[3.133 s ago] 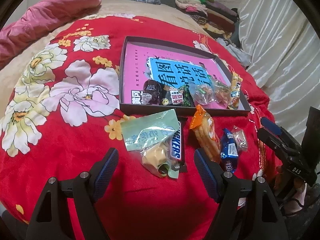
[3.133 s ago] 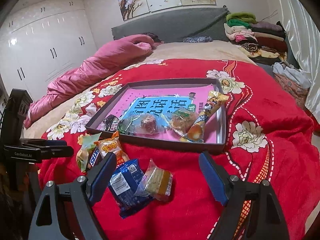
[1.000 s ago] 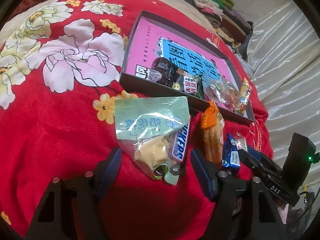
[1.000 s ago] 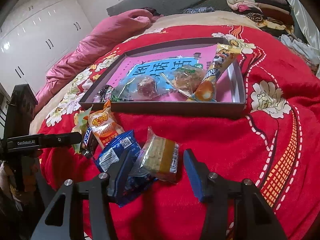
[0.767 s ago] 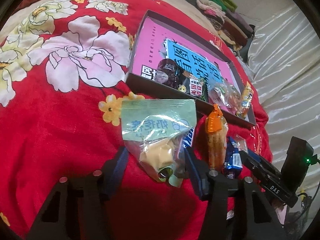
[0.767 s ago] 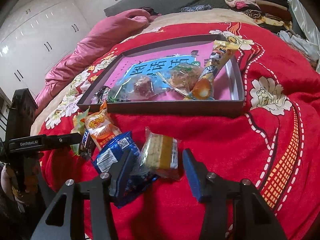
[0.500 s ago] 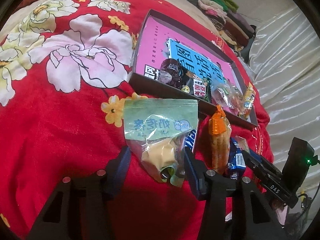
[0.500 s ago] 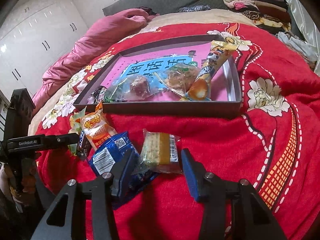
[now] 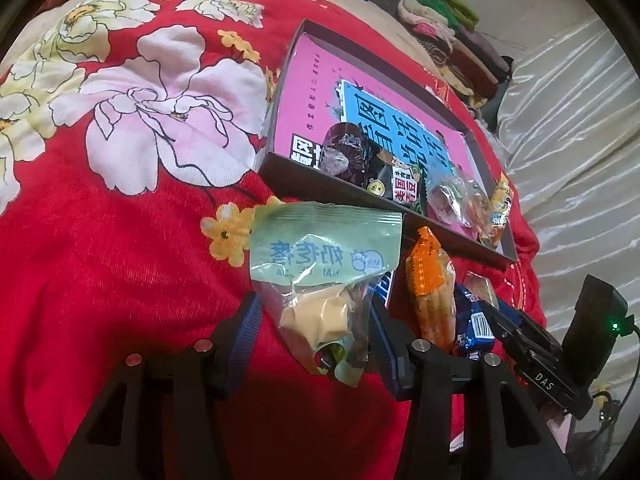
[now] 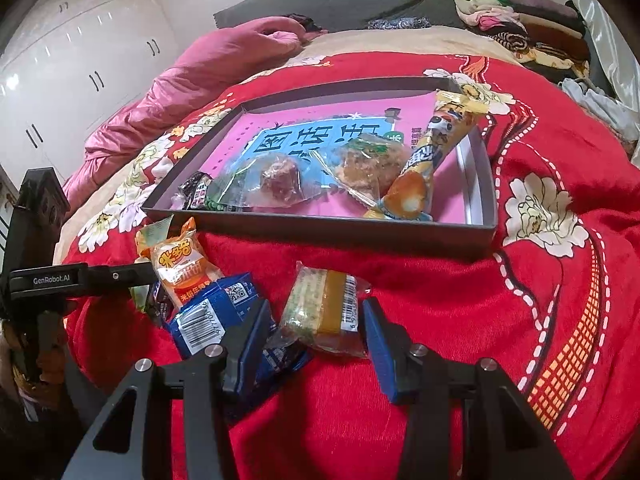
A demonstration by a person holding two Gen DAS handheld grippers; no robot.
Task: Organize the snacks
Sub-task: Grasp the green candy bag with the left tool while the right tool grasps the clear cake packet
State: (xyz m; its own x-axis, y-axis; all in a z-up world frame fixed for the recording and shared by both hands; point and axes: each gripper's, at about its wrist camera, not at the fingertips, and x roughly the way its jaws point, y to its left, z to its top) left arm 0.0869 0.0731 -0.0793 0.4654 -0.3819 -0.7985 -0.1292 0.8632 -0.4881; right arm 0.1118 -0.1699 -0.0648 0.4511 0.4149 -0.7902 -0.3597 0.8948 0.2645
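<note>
A dark tray (image 9: 280,160) with a pink and blue lining sits on the red bed and holds several wrapped snacks; it also shows in the right wrist view (image 10: 360,232). My left gripper (image 9: 316,324) is open, its jaws on either side of the green snack bag (image 9: 320,256). My right gripper (image 10: 316,328) is open around the clear-wrapped cake bar (image 10: 324,312). An orange snack pack (image 10: 180,268) and a blue packet (image 10: 212,316) lie beside it, also seen in the left wrist view as the orange pack (image 9: 428,292).
The red floral bedspread (image 9: 120,240) covers the bed. A pink quilt (image 10: 200,68) lies at the back left, folded clothes (image 10: 520,20) at the back right. White curtains (image 9: 580,140) hang on the right.
Both grippers moved forward and down to their snacks and narrowed, the left around the green bag, the right around the cake bar.
</note>
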